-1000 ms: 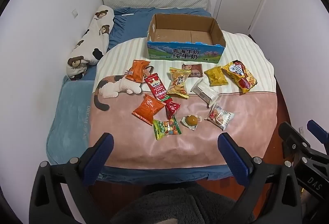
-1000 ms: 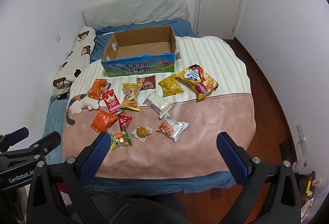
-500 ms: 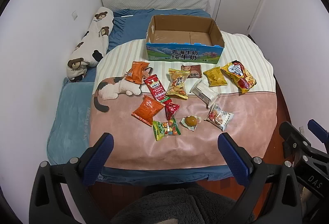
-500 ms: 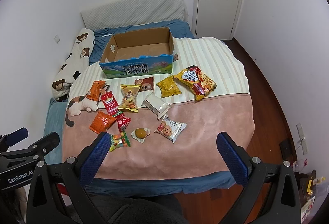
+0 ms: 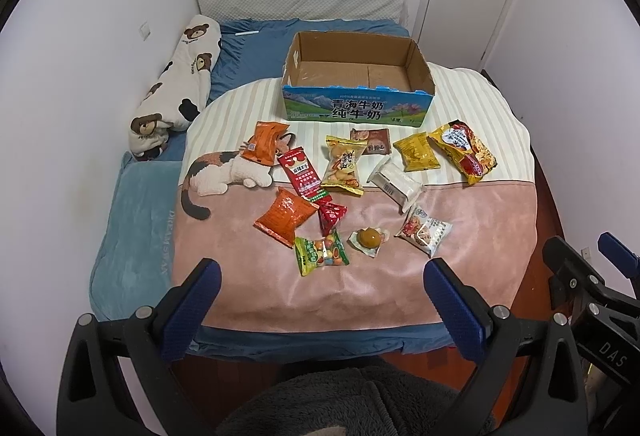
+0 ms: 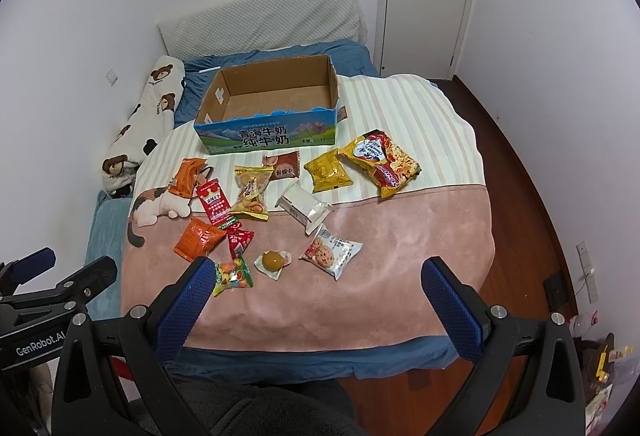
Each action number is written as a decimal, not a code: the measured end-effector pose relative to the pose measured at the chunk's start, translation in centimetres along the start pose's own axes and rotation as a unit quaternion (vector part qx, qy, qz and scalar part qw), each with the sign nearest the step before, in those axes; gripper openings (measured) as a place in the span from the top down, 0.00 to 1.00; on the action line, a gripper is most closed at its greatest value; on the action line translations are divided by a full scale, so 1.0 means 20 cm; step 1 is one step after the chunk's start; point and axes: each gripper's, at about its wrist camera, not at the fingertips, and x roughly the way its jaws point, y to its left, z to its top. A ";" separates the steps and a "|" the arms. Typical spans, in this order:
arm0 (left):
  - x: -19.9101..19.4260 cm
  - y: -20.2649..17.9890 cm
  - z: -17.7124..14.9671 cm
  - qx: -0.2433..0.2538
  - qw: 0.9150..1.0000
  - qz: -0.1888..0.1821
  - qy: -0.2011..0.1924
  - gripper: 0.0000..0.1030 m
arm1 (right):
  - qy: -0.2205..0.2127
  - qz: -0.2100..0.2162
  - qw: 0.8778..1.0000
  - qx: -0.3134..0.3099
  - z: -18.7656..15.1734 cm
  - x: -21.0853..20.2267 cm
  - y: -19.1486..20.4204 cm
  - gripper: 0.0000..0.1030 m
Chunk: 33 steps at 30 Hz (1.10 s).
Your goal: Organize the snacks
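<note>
Assorted snack packets (image 5: 344, 167) lie scattered flat before the empty, open-topped cardboard box (image 5: 357, 83).

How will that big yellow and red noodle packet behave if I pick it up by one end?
The noodle packet looks puffy and crinkled, so probably light for its size. Its glossy film may slip between the fingers. The contents are likely brittle, so a hard squeeze could crush them.

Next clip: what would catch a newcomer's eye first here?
A scatter of bright snack packets lies across the pink and striped blanket on the bed. Behind them stands an empty cardboard milk box with a blue printed front. Both open grippers, left and right, hover at the bed's foot.
</note>
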 end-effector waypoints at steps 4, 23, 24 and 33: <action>0.00 0.00 0.00 0.000 1.000 0.001 0.000 0.00 | 0.000 0.001 1.000 0.000 0.01 0.01 0.00 0.00; 0.00 0.00 0.02 0.002 1.000 -0.001 -0.004 0.00 | -0.004 0.000 1.000 0.000 0.03 0.01 0.01 0.00; 0.00 -0.01 0.02 0.002 1.000 -0.001 -0.004 0.00 | -0.005 0.001 1.000 0.000 0.03 0.01 0.00 0.00; 0.00 -0.03 0.03 0.003 1.000 -0.002 -0.006 0.00 | -0.007 -0.001 1.000 0.001 0.03 0.00 -0.01 0.00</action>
